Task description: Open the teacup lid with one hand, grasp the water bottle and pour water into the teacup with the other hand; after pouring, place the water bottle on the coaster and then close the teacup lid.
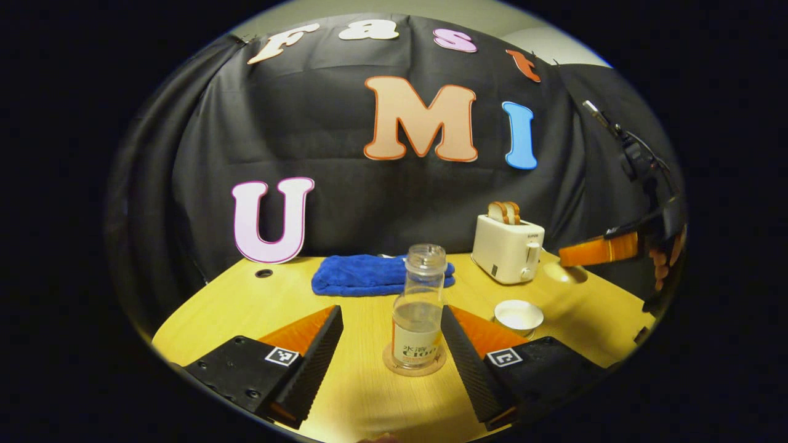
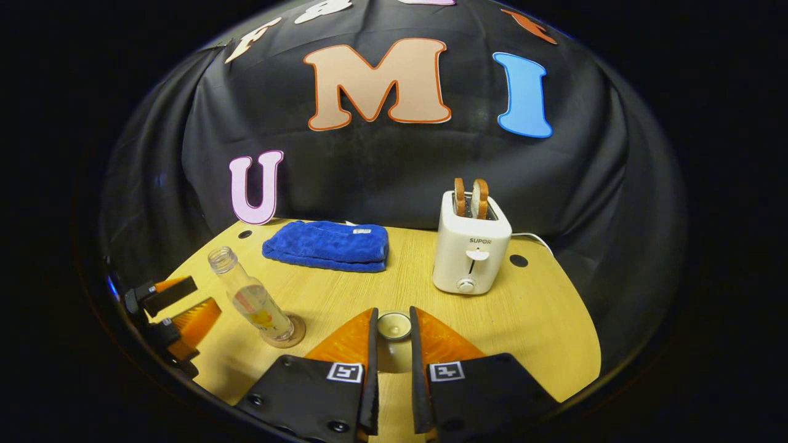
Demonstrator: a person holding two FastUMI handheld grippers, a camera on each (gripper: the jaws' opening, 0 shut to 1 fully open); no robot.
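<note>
Already the water bottle point(image 1: 418, 307) stands upright on its coaster point(image 1: 414, 368), a little water in the bottom, squarely between the wide-apart fingers of the left gripper point(image 1: 391, 326), neither finger touching it. Just right of the bottle sits the teacup point(image 1: 519, 315), open, its lid not to be seen. The right gripper point(image 2: 392, 335) hangs over the cup, fingers nearly together with a narrow gap, so closing the lid looks its job.
</note>
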